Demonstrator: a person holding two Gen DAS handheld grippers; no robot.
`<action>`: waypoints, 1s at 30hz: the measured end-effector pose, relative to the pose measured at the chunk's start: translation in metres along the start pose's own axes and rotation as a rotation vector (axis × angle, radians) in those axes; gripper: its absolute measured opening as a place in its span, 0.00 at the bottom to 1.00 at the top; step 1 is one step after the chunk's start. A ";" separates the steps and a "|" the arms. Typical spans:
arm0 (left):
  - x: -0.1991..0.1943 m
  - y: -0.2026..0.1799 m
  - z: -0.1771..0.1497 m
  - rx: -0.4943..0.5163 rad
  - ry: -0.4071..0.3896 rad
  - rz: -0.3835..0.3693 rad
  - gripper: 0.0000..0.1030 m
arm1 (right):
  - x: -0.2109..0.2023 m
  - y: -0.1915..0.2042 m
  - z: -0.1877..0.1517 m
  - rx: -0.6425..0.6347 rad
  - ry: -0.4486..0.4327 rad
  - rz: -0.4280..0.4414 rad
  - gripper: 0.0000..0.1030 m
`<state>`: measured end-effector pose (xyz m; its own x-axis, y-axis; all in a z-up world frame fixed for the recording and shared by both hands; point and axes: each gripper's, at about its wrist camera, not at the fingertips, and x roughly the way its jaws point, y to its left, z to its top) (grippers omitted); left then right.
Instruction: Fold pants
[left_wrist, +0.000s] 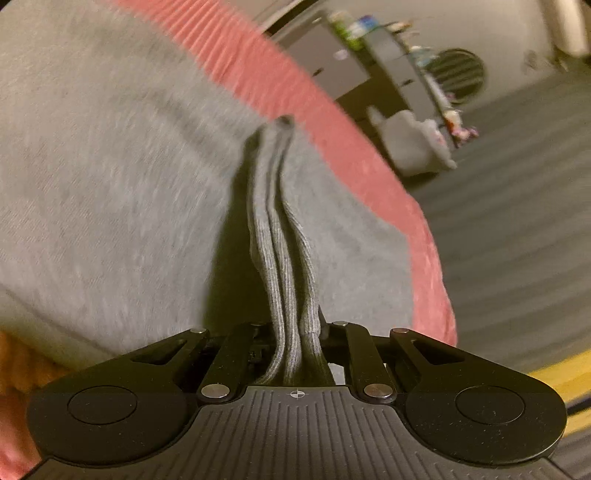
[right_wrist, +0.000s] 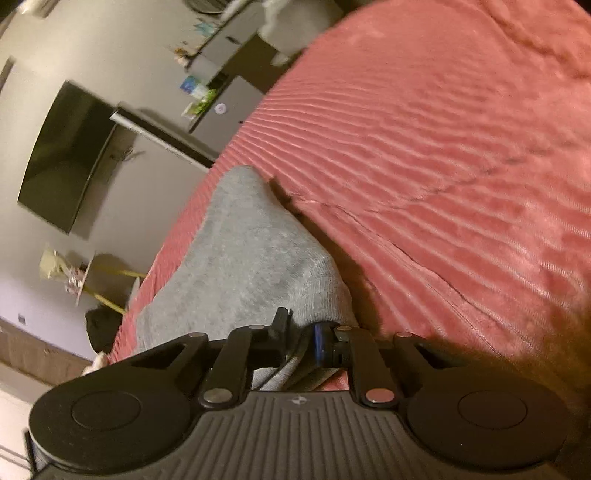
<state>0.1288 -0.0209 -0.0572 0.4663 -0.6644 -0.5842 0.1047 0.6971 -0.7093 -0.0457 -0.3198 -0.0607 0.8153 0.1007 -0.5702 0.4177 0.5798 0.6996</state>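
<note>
The grey pants lie on a pink ribbed bedspread. My left gripper is shut on their ribbed band, whose stacked layers run straight up from the jaws and hide the fingertips. In the right wrist view, a raised fold of the same grey pants slopes up from the bedspread into my right gripper. That gripper is shut on the cloth, with a black finger on one side and a blue-padded one on the other.
The bed edge runs diagonally in both views. Beyond it lie a grey striped floor, a white soft object, a cluttered shelf unit and a round fan. A dark TV hangs on the wall.
</note>
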 end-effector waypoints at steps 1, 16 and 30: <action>-0.004 -0.004 0.000 0.042 -0.016 0.016 0.13 | -0.001 0.000 -0.001 -0.005 0.005 0.014 0.13; 0.002 0.033 -0.005 0.006 -0.050 0.091 0.31 | -0.028 0.043 -0.004 -0.309 0.252 0.012 0.33; 0.002 0.032 -0.012 0.017 -0.061 0.101 0.33 | 0.059 0.079 -0.018 -0.705 -0.012 -0.235 0.31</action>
<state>0.1224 -0.0032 -0.0856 0.5273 -0.5735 -0.6269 0.0694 0.7644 -0.6410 0.0283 -0.2533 -0.0464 0.7421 -0.0966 -0.6633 0.2286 0.9667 0.1150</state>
